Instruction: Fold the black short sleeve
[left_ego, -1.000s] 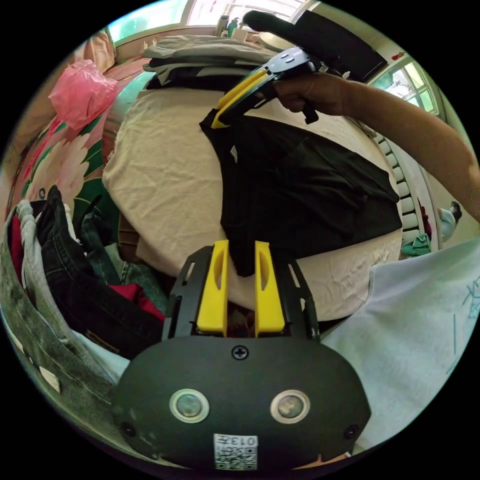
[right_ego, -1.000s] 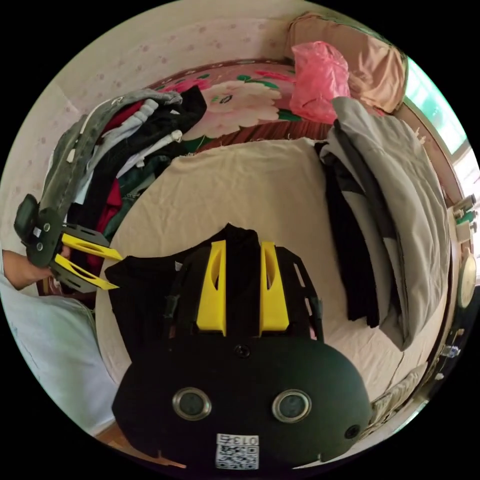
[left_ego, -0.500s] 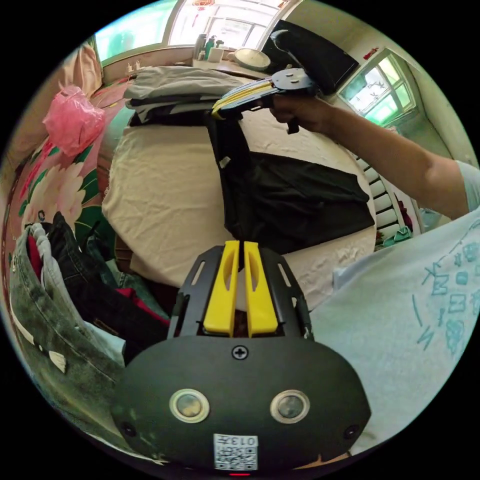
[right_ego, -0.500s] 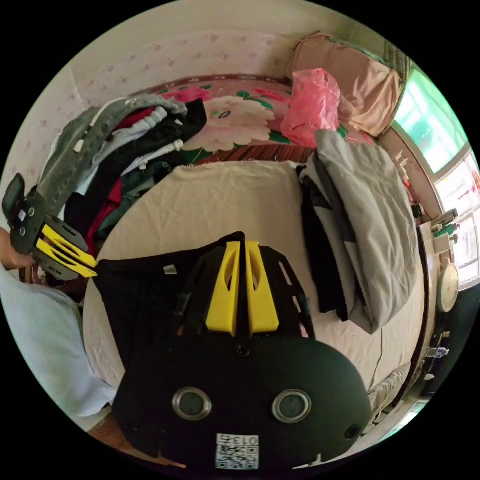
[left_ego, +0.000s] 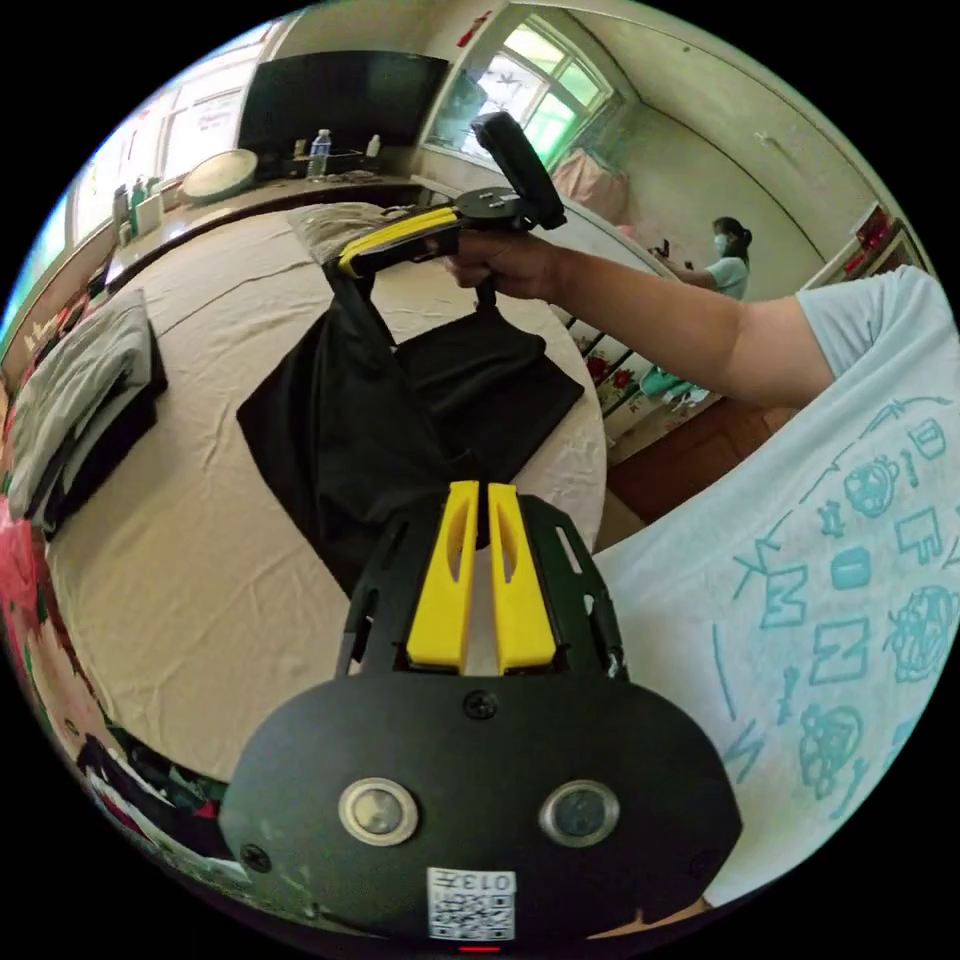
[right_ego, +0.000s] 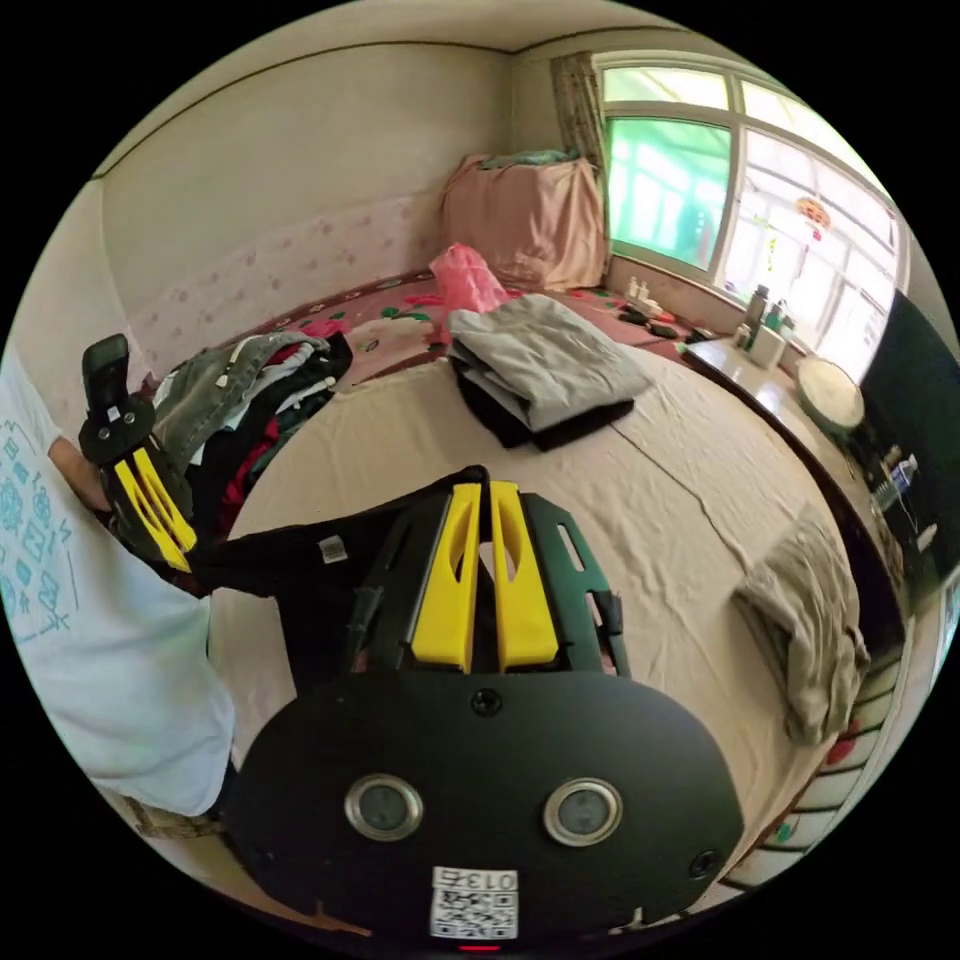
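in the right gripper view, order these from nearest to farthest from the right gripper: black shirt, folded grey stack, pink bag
1. black shirt, clamped in the right gripper, hanging toward the left gripper.
2. folded grey stack, beyond the fingers on the beige sheet.
3. pink bag, behind the stack, near the wall.

Daylit interior, bright and evenly lit through large windows (right_ego: 760, 200), blown out to white and green glare at the panes. Soft, faint shadows across the cream bed sheet (left_ego: 180, 520). Heavy fisheye curvature toward black circular edges. Sharp focus throughout, little detail in the black short sleeve (left_ego: 370, 440).
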